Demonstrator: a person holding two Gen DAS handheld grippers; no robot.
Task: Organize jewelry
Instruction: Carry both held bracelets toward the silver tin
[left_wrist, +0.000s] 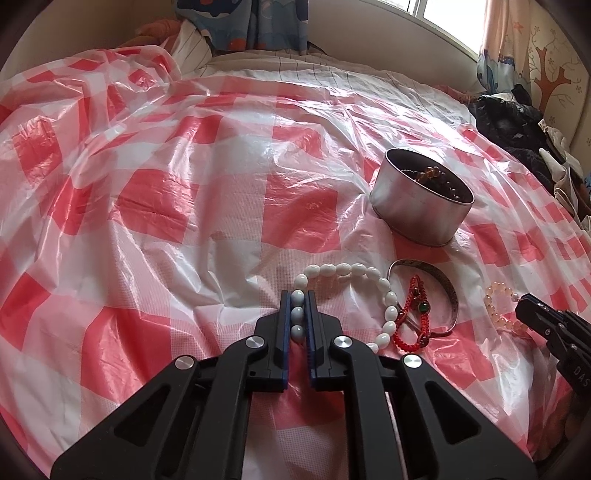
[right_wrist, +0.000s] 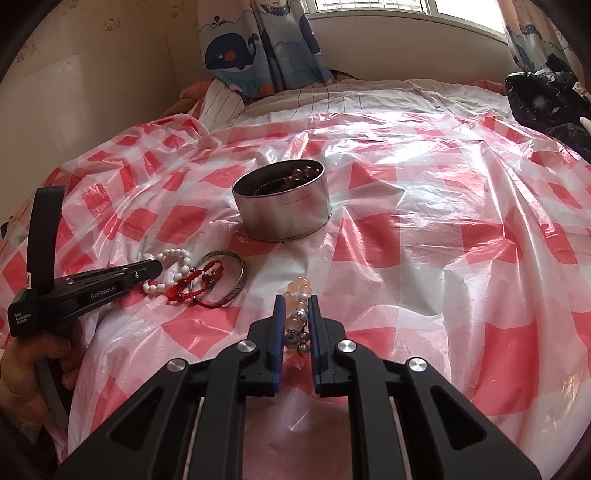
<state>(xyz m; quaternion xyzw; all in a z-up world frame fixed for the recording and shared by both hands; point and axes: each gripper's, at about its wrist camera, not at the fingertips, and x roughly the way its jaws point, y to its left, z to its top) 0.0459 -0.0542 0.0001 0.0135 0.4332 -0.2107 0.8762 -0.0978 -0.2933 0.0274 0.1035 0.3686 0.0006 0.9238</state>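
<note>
Left wrist view: my left gripper (left_wrist: 297, 295) is clenched on the white bead bracelet (left_wrist: 376, 275), three beads pinched between the blue pads. The rest of the loop trails off to the right of the tips, lying on the checked plastic sheet (left_wrist: 184, 184) over the bed. The loop's right side touches the red cord bracelet (left_wrist: 413, 317), which lies across the silver bangle (left_wrist: 443, 291). Lifting well means going straight up first, slowly, so the beads slide off the red cord and don't drag it or the bangle along. The metal tin (left_wrist: 421, 199) sits ahead and to the right, open, with brown beads already inside. To get there I have to carry over the bangle and red cord, so the loop needs to hang clear before I swing right. My right gripper's tip shows at the far right edge, on the peach bead bracelet (left_wrist: 498, 306).

Right wrist view: my right gripper (right_wrist: 296, 301) is closed around the peach bead bracelet (right_wrist: 299, 291); a few beads and small metal ones sit bunched between the pads, the rest pokes out past the tips. The grip looks narrow, so I'd lift gently and check nothing slips. The tin (right_wrist: 284, 210) is ahead and slightly left, with no obstacle on the sheet between. The left gripper (right_wrist: 147, 267) is well to the left with the white, red and silver pieces beside it. Both grippers want the same tin, so I judge one should go first; the right has the clearer run. Dark clothing (right_wrist: 546, 99) at far right is out of the way.
</note>
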